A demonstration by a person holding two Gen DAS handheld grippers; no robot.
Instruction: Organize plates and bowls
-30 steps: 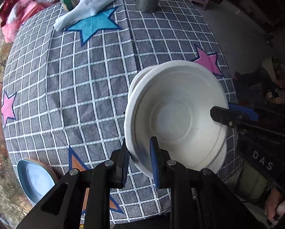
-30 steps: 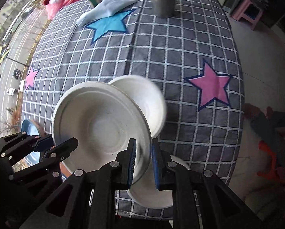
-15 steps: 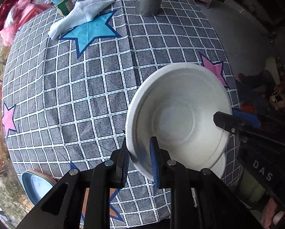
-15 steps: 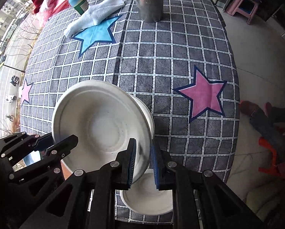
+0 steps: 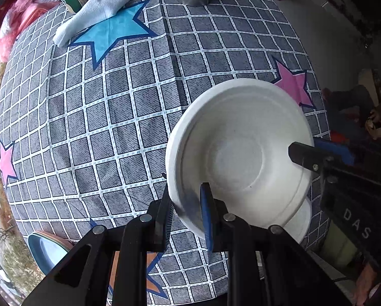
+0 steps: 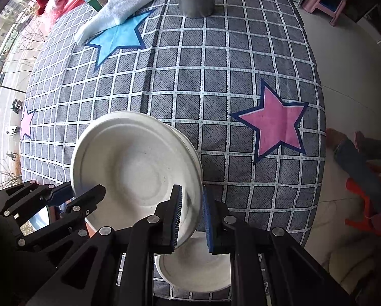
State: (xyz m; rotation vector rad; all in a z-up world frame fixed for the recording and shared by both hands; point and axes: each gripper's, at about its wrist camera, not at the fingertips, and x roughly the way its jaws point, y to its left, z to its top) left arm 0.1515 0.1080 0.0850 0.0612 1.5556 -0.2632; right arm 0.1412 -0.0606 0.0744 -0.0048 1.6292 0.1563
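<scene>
Both tongs have carried the white bowl [image 5: 237,153] lower and nearer the worktop [image 5: 101,117] than a second ago, so the checked cloth and its pink star [image 6: 274,125] loom larger and the second bowl behind it is now almost hidden. The left tongs [image 5: 186,211] are closed on the bowl's near rim, and the right tongs [image 6: 191,213] pinch the opposite rim, so the bowl hangs tilted between them above the cloth. Another white bowl [image 6: 194,267] sits on the worktop just below, at the near edge. To do this step well, I judge the held bowl should be levelled and centred over the resting ones before either grip loosens, then lowered evenly so it nests rather than slides off the edge. Both tongs point almost straight down, facing each other across the bowl.
</scene>
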